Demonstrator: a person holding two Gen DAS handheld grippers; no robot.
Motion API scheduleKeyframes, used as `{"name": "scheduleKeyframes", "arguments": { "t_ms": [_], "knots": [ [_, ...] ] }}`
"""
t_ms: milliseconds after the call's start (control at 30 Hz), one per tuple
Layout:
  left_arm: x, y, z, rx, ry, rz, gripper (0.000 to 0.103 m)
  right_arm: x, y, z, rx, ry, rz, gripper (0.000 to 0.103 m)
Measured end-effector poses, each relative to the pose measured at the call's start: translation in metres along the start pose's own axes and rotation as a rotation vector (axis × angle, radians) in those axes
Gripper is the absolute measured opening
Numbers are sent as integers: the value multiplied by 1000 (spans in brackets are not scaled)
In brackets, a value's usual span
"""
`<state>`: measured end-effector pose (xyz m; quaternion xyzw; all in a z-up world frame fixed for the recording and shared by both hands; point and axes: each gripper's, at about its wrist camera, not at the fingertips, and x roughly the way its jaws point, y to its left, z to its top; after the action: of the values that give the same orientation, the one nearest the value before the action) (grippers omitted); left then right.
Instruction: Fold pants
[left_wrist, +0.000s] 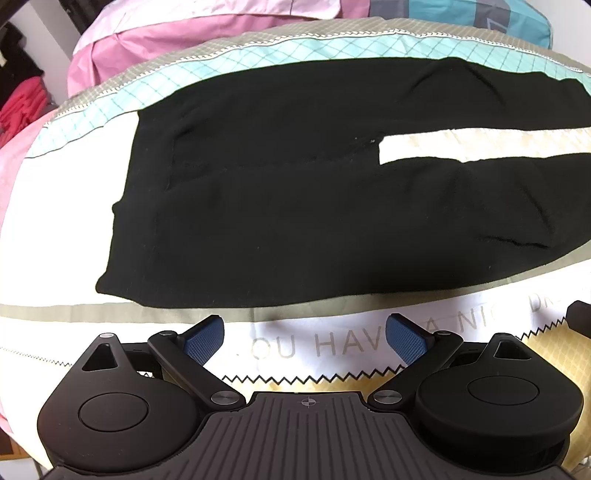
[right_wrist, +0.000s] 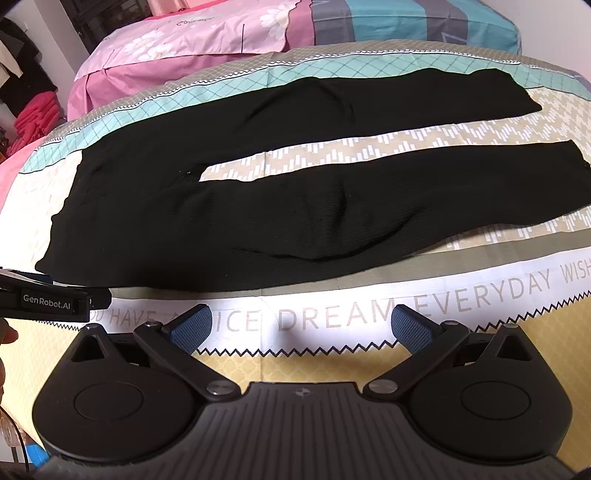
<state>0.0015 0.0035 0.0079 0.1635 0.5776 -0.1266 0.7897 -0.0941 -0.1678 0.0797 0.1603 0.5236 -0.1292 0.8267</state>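
Black pants (left_wrist: 280, 218) lie flat on the bed, waistband at the left, both legs running to the right with a strip of bedcover between them. The right wrist view shows the whole pants (right_wrist: 229, 221), leg ends at the far right. My left gripper (left_wrist: 304, 338) hovers open just short of the pants' near edge, below the hip part, nothing between its blue pads (left_wrist: 205, 339). My right gripper (right_wrist: 301, 328) is open too, over the printed band in front of the near leg. The left gripper's body (right_wrist: 44, 299) shows at that view's left edge.
The patterned bedcover (left_wrist: 332, 347) has a lettered white band and a zigzag line along the near side. Pink bedding (right_wrist: 177, 40) and a teal-grey pillow (right_wrist: 424, 22) lie behind the pants. Red clothes (right_wrist: 33, 118) are stacked off the bed at the left.
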Motion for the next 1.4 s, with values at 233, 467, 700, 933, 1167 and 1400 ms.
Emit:
{"name": "scheduleKeyframes", "arguments": {
  "t_ms": [233, 467, 700, 933, 1167, 1400],
  "knots": [
    [4, 2, -2, -9, 12, 6, 103, 1, -4, -2, 5, -3, 5, 103],
    [19, 7, 1, -24, 14, 9, 103, 5, -26, -10, 48, -14, 2, 103],
    [38, 20, 14, -73, -22, -16, 103, -7, -115, -10, 264, -142, -22, 103],
    [73, 20, 30, -158, 20, -31, 103, -5, -230, 5, 586, -378, -59, 86],
    [81, 21, 29, -159, 20, -34, 103, 24, -289, 15, 745, -486, -109, 86],
    [82, 18, 30, -170, 31, -18, 103, 46, -298, 48, 772, -521, -97, 55]
  ]
}}
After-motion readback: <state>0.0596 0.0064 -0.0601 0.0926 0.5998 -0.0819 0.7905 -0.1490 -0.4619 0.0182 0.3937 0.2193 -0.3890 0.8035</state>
